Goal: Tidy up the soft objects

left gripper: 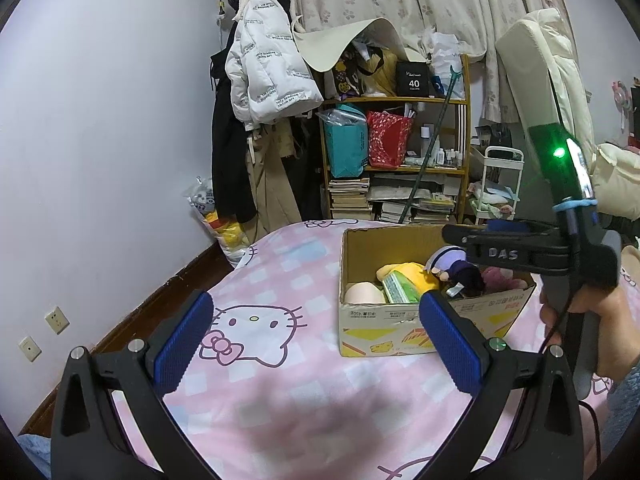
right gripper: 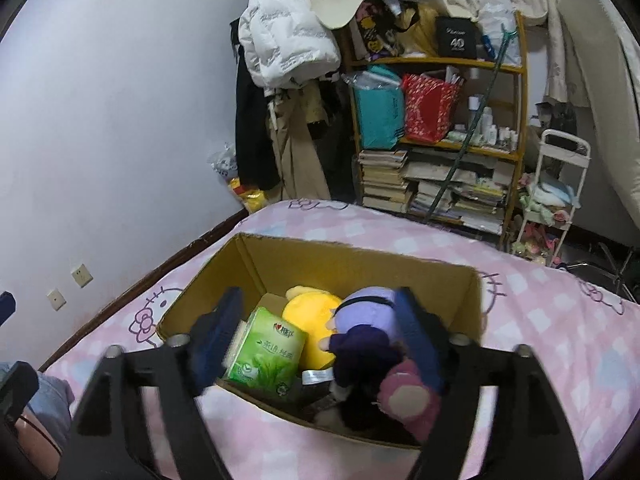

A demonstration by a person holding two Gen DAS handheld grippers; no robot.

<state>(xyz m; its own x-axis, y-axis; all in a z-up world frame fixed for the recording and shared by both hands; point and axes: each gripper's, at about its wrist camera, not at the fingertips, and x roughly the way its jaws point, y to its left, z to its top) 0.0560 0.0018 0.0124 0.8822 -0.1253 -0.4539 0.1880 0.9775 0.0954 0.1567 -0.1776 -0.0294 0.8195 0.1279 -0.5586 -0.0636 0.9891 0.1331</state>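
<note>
A cardboard box (left gripper: 404, 320) stands on the pink Hello Kitty bedspread (left gripper: 256, 320). It holds a yellow plush (right gripper: 310, 314), a green tissue pack (right gripper: 266, 356), a purple-haired doll (right gripper: 362, 336), a pink plush (right gripper: 408, 398) and a pale round thing (left gripper: 362, 294). My left gripper (left gripper: 316, 344) is open and empty, low over the bedspread left of the box. My right gripper (right gripper: 318, 344) is open over the box (right gripper: 320, 264); the doll rests against its right finger (right gripper: 416, 332). From the left wrist view the right gripper (left gripper: 468, 246) reaches over the box from the right.
A bookshelf (left gripper: 394, 160) crammed with bags and books stands beyond the bed's far edge. Coats (left gripper: 260, 80) hang left of it. A white cart (left gripper: 500, 184) stands to its right. The wall (left gripper: 100, 140) runs along the bed's left side.
</note>
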